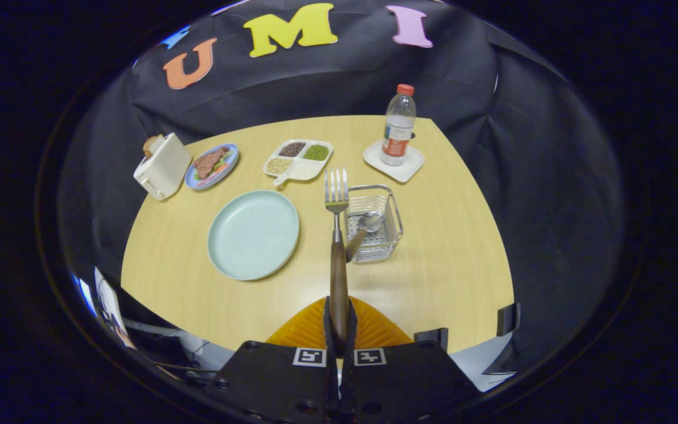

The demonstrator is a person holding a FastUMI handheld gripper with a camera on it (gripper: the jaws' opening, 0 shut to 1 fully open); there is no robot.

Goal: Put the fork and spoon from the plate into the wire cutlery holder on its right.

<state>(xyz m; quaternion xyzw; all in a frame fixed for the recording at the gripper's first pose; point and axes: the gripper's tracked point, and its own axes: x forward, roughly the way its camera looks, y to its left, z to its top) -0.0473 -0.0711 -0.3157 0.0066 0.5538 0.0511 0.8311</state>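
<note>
Wood-handled fork (336, 247) clamped between the gripper (339, 330) fingers, which are closed tight on the handle's lower end; tines point away, raised above the table (445, 282), their tips seen against the bare wood just left of the wire cutlery holder (374, 222) and near its far-left corner.

Landmark: the holder, a square wire basket with a perforated floor, standing upright on the table beyond the fingers and slightly to their right; spoon (362, 231) already in it, bowl down inside the basket, handle leaning out over the near-left rim toward the fork's handle; whether the two handles touch, cannot tell.

Left of the holder: pale green plate (253, 234), apart from the basket, with the fork's shaft crossing the gap between them.

Beyond the holder, to its right: small white square dish (411, 166) carrying an upright clear bottle (399, 126) with a red cap.

Beyond the holder, to its left: white divided tray (299, 159) with dark, green and pale grains in its compartments; farther left a blue plate of food (212, 165); farther still a white toaster (162, 166) with bread in its slot, at the table's edge.

Orange ribbed surface (368, 327) just behind the fingertips on both sides.
</note>
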